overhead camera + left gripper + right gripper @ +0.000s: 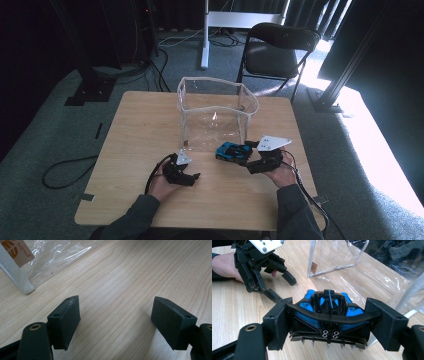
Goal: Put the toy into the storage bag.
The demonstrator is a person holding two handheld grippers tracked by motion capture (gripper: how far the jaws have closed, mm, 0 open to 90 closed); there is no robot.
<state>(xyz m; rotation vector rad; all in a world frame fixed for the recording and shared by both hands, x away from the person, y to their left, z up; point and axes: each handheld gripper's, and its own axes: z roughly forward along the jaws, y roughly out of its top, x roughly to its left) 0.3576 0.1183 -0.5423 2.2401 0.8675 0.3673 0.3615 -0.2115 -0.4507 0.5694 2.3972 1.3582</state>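
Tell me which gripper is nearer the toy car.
Right. The right gripper has its fingers on either side of the toy car, at its rear. The left gripper sits apart, open over bare table, on the car's far side from the right one.

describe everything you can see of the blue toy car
The toy car is blue with black bodywork, a dark canopy, a black rear wing and a spiked diffuser under two small exhaust rings. It looks like plastic. It sits upright on the wooden table just in front of the clear bag, its rear between the right gripper jaws, which press its sides.
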